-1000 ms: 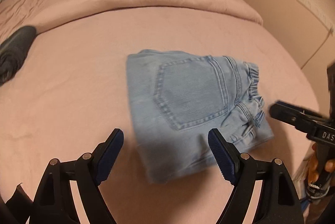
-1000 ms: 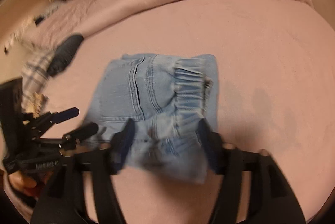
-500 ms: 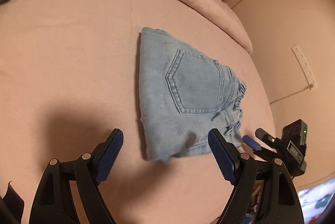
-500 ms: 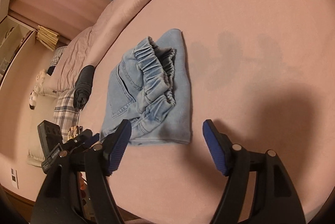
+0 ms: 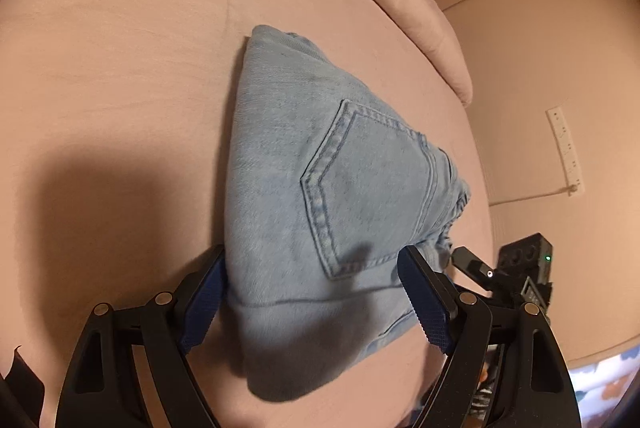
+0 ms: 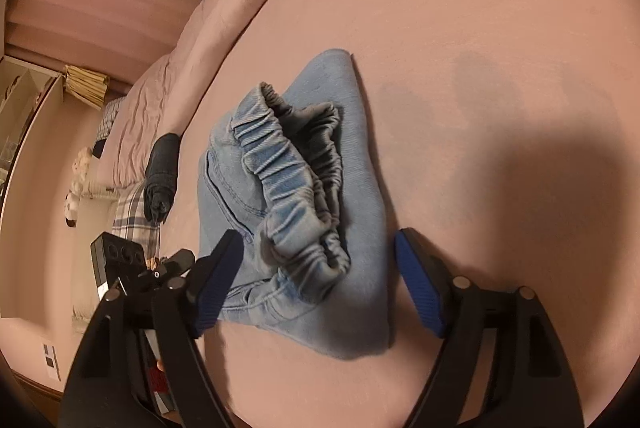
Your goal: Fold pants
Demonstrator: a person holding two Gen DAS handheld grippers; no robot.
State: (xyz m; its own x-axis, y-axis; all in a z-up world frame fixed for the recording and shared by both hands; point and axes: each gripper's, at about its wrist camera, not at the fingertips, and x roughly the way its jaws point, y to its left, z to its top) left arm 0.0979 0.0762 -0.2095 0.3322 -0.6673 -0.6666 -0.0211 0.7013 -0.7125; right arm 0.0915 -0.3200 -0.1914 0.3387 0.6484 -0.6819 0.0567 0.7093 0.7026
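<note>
Pants (image 5: 320, 196) lie folded into a compact denim bundle on the pink bed (image 5: 120, 68), back pocket up, gathered waistband (image 6: 296, 188) toward the right side. Both claws stand wide, gripping nothing. The left claw (image 5: 316, 296) straddles the bundle's near edge, right over it; the right claw (image 6: 316, 280) brackets the waistband end from the other side. No containers show. The fold looks nearly finished, I'd judge.

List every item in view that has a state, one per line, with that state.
pants: folded into a compact stack, lying on the bed, elastic waistband gaping open
left gripper: jaws open, straddling the pants' near edge
right gripper: jaws open, straddling the waistband end
dark garment: rolled up, apart from the pants
</note>
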